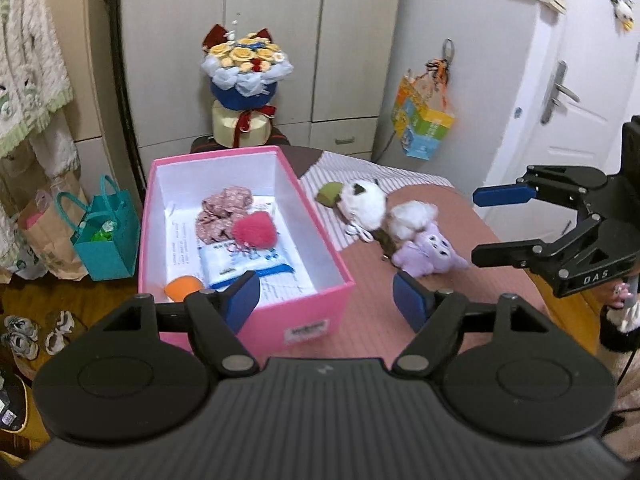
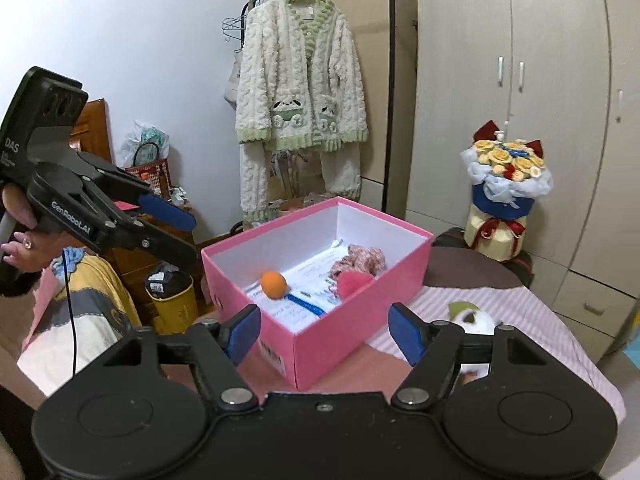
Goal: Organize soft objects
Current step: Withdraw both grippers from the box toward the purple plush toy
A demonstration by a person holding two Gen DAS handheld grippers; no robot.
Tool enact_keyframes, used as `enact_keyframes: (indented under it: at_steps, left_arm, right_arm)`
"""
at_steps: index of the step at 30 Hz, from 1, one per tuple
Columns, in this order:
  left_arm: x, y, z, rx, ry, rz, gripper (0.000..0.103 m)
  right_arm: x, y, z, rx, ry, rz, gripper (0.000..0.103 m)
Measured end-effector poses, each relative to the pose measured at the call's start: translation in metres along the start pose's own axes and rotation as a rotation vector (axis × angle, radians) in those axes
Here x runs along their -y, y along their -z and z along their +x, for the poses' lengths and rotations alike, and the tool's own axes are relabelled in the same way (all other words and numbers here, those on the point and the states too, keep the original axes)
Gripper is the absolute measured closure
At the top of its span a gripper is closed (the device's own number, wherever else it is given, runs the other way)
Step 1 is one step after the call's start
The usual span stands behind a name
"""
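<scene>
Left gripper [image 1: 326,294] and right gripper [image 2: 324,330] are both hovering wide apart, gripping nothing. Pink box [image 1: 320,304] is sitting on the bed [image 1: 372,320], holding scrunchie [image 1: 224,210], pompom [image 1: 252,229], orange ball [image 2: 273,285]. Plush toys [image 1: 400,220] are lying just beside the box.

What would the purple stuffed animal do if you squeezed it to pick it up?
The purple stuffed animal looks fluffy, so it would probably squash and feel light. Lying slumped on the bed, it likely won't roll.
</scene>
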State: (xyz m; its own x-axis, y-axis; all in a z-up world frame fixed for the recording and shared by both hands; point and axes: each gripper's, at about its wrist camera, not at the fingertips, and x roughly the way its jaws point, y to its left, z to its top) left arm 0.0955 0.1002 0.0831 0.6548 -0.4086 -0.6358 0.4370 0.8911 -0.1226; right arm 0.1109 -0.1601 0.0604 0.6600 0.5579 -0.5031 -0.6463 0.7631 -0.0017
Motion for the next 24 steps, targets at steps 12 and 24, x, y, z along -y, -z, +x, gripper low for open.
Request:
enact_keyframes:
  at_steps: [12,24]
  left_arm:
    - [0.051,0.018,0.019,-0.023,0.074,0.077,0.024]
    - [0.084,0.019,0.063,-0.045,0.198,0.126,0.024]
  right_arm:
    - [-0.003,0.042,-0.046,-0.004,0.064,-0.009,0.022]
    - [0.026,0.087,-0.052,-0.024,0.103,0.013,0.017]
